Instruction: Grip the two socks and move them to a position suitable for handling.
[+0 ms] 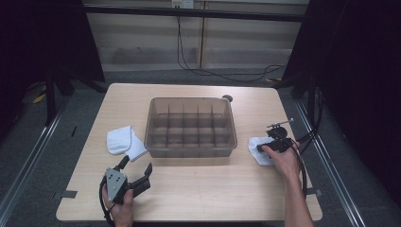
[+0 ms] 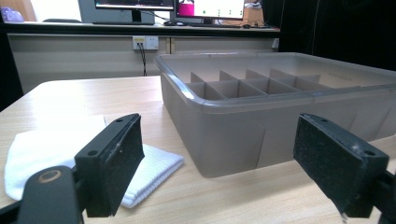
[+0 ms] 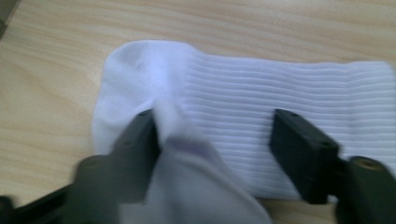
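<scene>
Your left hand-held gripper (image 1: 137, 172) sits near the desk's (image 1: 198, 189) front edge at about 7 o'clock from the divided bin (image 1: 190, 126), its jaws spread wide and holding nothing. In the left gripper view those two black jaws frame the grey, translucent bin, whose inner dividers form rows of small compartments, and a folded white sock (image 2: 51, 154) lies flat on the wood just beside the bin's near corner, behind the left jaw. From the high view that sock (image 1: 124, 141) rests at 9 o'clock of the bin, close to its wall, and ahead of your left hand-held gripper at roughly 12 o'clock. Your right hand-held gripper (image 1: 265, 147) is at 3 o'clock of the bin, lowered onto a second white sock (image 1: 259, 156) that lies on the desk near the right edge. In the right gripper view the jaws stand well apart over this ribbed sock (image 3: 261, 107); the left jaw touches a raised fold of fabric at the toe end, while the right jaw rests over the ribbed part, so the jaws are not closed on the cloth. Your right hand (image 1: 284, 161) grips the tool from behind.
</scene>
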A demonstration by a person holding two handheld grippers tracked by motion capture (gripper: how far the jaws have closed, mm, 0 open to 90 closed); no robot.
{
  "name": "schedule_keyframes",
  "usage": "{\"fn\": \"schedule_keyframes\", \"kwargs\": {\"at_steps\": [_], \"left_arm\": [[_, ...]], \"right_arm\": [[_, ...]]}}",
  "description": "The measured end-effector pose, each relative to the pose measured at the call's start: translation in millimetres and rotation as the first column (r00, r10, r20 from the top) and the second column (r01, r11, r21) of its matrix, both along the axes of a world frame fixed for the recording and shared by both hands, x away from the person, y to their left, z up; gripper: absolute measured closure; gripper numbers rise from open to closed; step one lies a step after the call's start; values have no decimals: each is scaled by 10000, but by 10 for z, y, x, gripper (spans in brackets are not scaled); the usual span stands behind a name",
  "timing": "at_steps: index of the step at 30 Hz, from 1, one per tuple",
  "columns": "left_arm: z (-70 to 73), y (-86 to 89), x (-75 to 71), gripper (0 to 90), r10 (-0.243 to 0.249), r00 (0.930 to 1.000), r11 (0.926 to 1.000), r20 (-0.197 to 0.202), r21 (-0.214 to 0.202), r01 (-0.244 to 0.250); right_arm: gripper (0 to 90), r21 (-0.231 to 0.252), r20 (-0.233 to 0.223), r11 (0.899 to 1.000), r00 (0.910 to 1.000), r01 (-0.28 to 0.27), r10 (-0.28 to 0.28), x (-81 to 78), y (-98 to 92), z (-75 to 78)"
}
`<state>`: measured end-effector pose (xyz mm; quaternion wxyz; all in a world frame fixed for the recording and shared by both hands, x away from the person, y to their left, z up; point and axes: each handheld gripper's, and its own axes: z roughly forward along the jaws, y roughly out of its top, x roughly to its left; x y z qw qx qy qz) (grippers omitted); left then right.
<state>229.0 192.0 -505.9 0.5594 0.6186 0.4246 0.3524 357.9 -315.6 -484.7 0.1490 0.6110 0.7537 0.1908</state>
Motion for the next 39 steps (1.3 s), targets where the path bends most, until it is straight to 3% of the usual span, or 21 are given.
{"fn": "schedule_keyframes", "kwargs": {"at_steps": [1,2,4,8,19,22,29,39], "left_arm": [[0,-1,3,157,11,10000,10000,33,-13,-11],[0,-1,3,157,4,10000,10000,33,-4,-4],[1,-4,4,157,-15,10000,10000,8,-2,15],[1,-3,4,157,-14,10000,10000,5,-2,14],[2,-5,5,158,-30,10000,10000,-25,53,30],[1,-8,5,158,-33,10000,10000,-17,20,33],[2,-6,6,158,-28,10000,10000,-35,72,28],[4,-11,7,158,-23,10000,9998,-39,178,23]], "right_arm": [[502,24,-26,10000,10000,1,-1,-4,3,11],[617,36,-8,9998,9999,-172,172,-7,6,21],[710,56,-77,9997,9997,-247,248,-9,13,31],[797,316,-152,9989,9993,-346,351,-29,10,40],[835,746,-239,9952,9976,-636,656,-70,8,82],[837,879,-467,9935,9960,-718,761,-85,5,126],[839,1147,-450,9897,9949,-851,907,-128,6,239],[838,1316,-685,9741,9786,-1839,1940,-329,188,421]]}}
